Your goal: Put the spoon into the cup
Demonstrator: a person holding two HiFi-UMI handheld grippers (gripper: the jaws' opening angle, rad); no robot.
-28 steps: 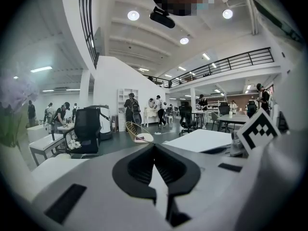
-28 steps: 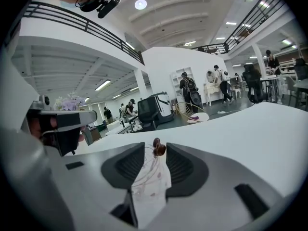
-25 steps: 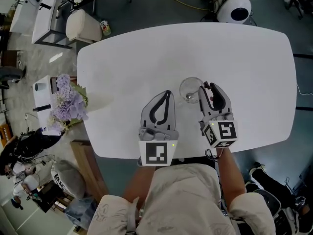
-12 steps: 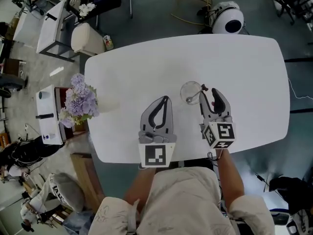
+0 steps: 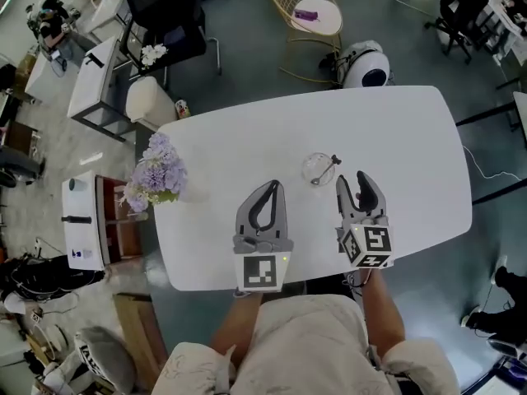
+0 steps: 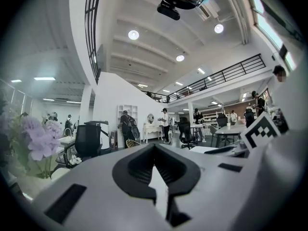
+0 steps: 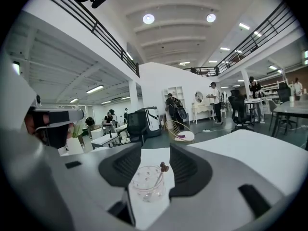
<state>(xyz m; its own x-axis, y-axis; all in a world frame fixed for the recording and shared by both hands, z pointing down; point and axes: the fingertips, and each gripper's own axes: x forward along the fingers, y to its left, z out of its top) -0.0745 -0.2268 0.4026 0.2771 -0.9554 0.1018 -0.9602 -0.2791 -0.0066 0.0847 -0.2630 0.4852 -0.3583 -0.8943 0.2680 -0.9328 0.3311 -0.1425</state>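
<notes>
We look steeply down on the table [image 5: 247, 142]; gripper views face level across it, right one sharing the cup [image 5: 319, 169].

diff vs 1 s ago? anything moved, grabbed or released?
The right gripper pulled back from the cup toward the person. Its tips were at the spoon handle; now they stand clear, jaws open and gripping nothing. The left gripper, shut, drew back too. Same as before: spoon leaning in the cup, cup in place on the table.
</notes>
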